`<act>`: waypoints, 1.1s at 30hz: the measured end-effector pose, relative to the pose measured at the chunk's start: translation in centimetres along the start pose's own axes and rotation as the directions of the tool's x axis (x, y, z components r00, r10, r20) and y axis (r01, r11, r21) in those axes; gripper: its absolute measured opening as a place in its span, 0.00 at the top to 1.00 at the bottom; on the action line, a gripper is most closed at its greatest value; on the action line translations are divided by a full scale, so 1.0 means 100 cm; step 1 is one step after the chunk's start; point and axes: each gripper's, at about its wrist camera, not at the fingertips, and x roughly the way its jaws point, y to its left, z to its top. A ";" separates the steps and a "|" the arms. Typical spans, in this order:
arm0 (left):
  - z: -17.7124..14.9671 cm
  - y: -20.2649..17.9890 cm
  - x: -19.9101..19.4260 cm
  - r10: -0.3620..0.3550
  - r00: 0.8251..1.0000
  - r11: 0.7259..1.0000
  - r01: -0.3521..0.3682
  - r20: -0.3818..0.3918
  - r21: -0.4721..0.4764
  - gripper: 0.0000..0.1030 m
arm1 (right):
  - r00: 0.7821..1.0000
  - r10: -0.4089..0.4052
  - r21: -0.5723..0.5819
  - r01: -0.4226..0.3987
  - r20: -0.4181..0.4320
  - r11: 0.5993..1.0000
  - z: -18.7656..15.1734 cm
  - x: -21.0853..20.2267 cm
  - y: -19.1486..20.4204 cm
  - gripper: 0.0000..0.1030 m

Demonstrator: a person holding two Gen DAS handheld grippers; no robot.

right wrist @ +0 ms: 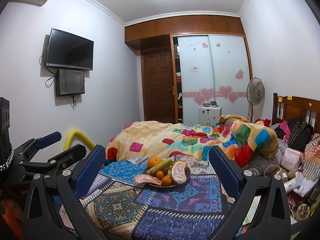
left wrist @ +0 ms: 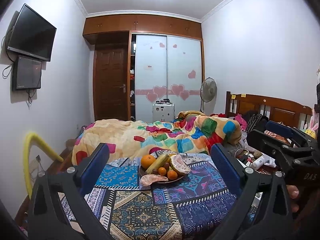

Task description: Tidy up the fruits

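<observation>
Already the fruits lie heaped on the plate atop the patterned surface, both grippers, left gripper and right gripper, hanging short of that plate, jaws released, fitting either sorting ahead or sorting done.

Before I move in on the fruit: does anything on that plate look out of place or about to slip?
Yes. One peeled pomelo segment lies across the near-left rim of the plate, partly overhanging the patterned cloth. The rest of the fruit sits piled inside. Both tongs are open and empty.
</observation>
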 end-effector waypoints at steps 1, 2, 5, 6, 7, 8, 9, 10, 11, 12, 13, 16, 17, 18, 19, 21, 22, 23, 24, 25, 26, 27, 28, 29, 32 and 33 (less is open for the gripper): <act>0.000 0.000 0.000 0.000 1.000 1.000 0.000 0.000 0.000 0.00 | 1.000 -0.001 0.000 0.001 0.000 1.000 0.000 0.000 0.000 0.00; 0.000 0.000 0.000 0.000 1.000 1.000 0.000 0.000 0.000 0.00 | 1.000 0.000 0.001 0.000 -0.001 1.000 0.000 0.000 0.000 0.00; 0.000 0.000 0.000 -0.001 1.000 1.000 0.001 0.002 0.002 0.00 | 1.000 -0.001 0.001 0.001 0.000 1.000 0.000 0.000 0.000 0.00; 0.000 0.000 0.000 0.000 1.000 1.000 0.000 0.002 0.002 0.00 | 1.000 0.000 0.002 0.000 -0.001 1.000 0.000 0.000 0.000 0.00; 0.000 0.000 0.001 0.002 1.000 1.000 -0.002 0.003 0.004 0.00 | 1.000 0.001 0.001 -0.001 -0.002 1.000 0.000 0.000 0.000 0.00; 0.000 0.000 0.001 0.002 1.000 1.000 -0.002 0.004 0.005 0.00 | 1.000 0.002 0.002 -0.002 -0.002 1.000 0.000 0.000 0.000 0.00; 0.000 0.000 0.001 0.002 1.000 1.000 -0.002 0.004 0.006 0.00 | 1.000 0.000 0.002 0.000 -0.001 1.000 0.000 0.000 0.000 0.00; 0.000 -0.001 0.002 0.001 1.000 1.000 -0.001 0.004 0.006 0.00 | 1.000 0.000 0.002 0.000 -0.001 1.000 0.000 0.000 0.000 0.00; 0.000 -0.001 0.002 0.002 1.000 1.000 -0.002 0.003 0.006 0.00 | 1.000 0.000 0.002 0.000 -0.001 1.000 0.000 0.000 0.000 0.00; 0.000 -0.001 0.002 0.003 1.000 1.000 -0.003 0.004 0.007 0.00 | 1.000 0.001 0.002 -0.001 -0.001 1.000 0.000 0.000 0.000 0.00; 0.000 -0.001 0.002 0.003 1.000 1.000 -0.003 0.004 0.006 0.00 | 1.000 0.000 0.002 0.000 0.000 1.000 0.000 0.000 0.000 0.00; 0.000 -0.001 0.001 0.002 1.000 1.000 -0.002 0.003 0.006 0.00 | 1.000 0.000 0.003 0.000 -0.001 1.000 0.000 0.000 0.000 0.00; 0.000 -0.001 0.002 0.001 1.000 1.000 -0.001 0.002 0.006 0.00 | 1.000 0.000 0.003 0.000 -0.001 1.000 0.000 0.000 0.000 0.00; 0.000 -0.001 0.002 0.001 1.000 1.000 -0.001 0.002 0.006 0.00 | 1.000 0.000 0.003 0.000 -0.001 1.000 0.000 0.000 0.000 0.00; 0.001 -0.001 0.002 0.001 1.000 1.000 -0.001 0.002 0.007 0.00 | 1.000 -0.001 0.003 0.001 -0.001 1.000 0.000 -0.001 0.000 0.00; 0.001 -0.002 0.002 0.001 1.000 1.000 -0.001 0.004 0.009 0.00 | 1.000 0.000 0.002 0.000 -0.001 1.000 0.000 0.000 0.000 0.00; 0.001 -0.002 0.002 0.001 1.000 1.000 -0.001 0.004 0.009 0.00 | 1.000 0.000 0.002 0.000 0.000 1.000 0.000 0.000 0.000 0.00; 0.001 -0.002 0.002 0.002 1.000 1.000 -0.002 0.005 0.009 0.00 | 1.000 0.000 0.002 0.000 0.001 1.000 0.000 -0.001 0.000 0.00; 0.001 -0.002 0.001 0.004 1.000 1.000 -0.004 0.007 0.010 0.00 | 1.000 -0.001 0.002 0.001 0.001 1.000 0.000 0.000 0.000 0.00; 0.001 -0.003 0.001 0.005 1.000 1.000 -0.005 0.010 0.014 0.00 | 1.000 -0.001 0.002 0.001 0.000 1.000 0.000 0.000 0.000 0.00; 0.001 -0.003 0.000 0.008 1.000 1.000 -0.008 0.015 0.018 0.00 | 1.000 0.001 0.002 -0.001 -0.001 1.000 0.000 0.000 0.000 0.00; 0.001 -0.004 0.000 0.011 1.000 1.000 -0.012 0.019 0.020 0.00 | 1.000 0.003 0.003 -0.003 -0.001 1.000 0.000 -0.001 0.000 0.00; 0.000 -0.005 -0.001 0.017 1.000 1.000 -0.017 0.025 0.024 0.00 | 1.000 0.004 0.004 -0.004 0.000 1.000 0.000 -0.001 0.000 0.00; 0.000 -0.005 -0.002 0.015 0.999 1.000 -0.016 0.028 0.025 0.00 | 1.000 0.003 0.004 -0.003 0.001 1.000 0.000 -0.001 0.000 0.00; 0.000 -0.006 -0.002 0.004 1.000 1.000 -0.005 0.024 0.026 0.00 | 1.000 0.003 0.004 -0.003 -0.001 1.000 0.000 -0.001 0.000 0.00; 0.000 -0.006 -0.003 0.003 1.000 1.000 -0.004 0.025 0.024 0.00 | 1.000 0.003 0.004 -0.003 0.000 1.000 0.000 -0.002 0.000 0.00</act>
